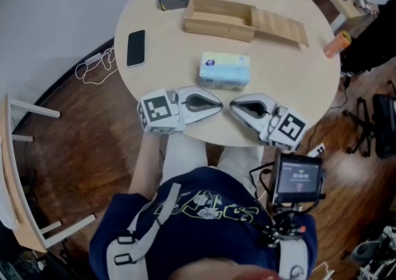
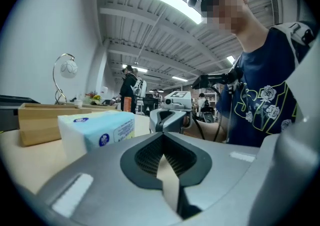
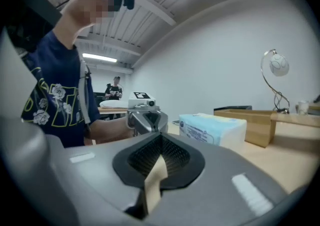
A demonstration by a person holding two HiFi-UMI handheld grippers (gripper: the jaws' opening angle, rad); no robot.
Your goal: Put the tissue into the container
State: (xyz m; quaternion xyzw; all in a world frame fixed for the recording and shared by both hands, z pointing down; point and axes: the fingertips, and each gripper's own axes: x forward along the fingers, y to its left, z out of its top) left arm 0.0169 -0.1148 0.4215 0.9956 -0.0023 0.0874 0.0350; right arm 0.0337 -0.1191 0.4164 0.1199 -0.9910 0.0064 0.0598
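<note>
Closest to the lens, the person's shirt (image 1: 204, 210) is filling the bottom of the head view, and a screen (image 1: 298, 178) is hanging at the waist, behind the right gripper's fingers. Both grippers are hovering low over the near edge of the table (image 1: 297, 87), their fingertips pointing at each other and sitting just apart. The left gripper (image 1: 218, 105) is pressing its fingers together with nothing between them; in its own view the ribbed pads (image 2: 150, 157) are meeting in one closed line. The right gripper (image 1: 234, 106) is doing the same, its pads (image 3: 172, 156) closed on each other and empty. The tissue (image 1: 224, 70) is lying flat on the table just beyond both sets of fingertips, touching neither. From the left fingers it is showing ahead and to the left (image 2: 97, 130), from the right fingers ahead and to the right (image 3: 212, 127). The container (image 1: 218, 18) is standing farther out from the fingers, past the tissue, open on top, with its lid (image 1: 281, 26) slid off toward the right fingers' side. A phone (image 1: 135, 48) is lying well apart from the left fingers, on their outer side.
</note>
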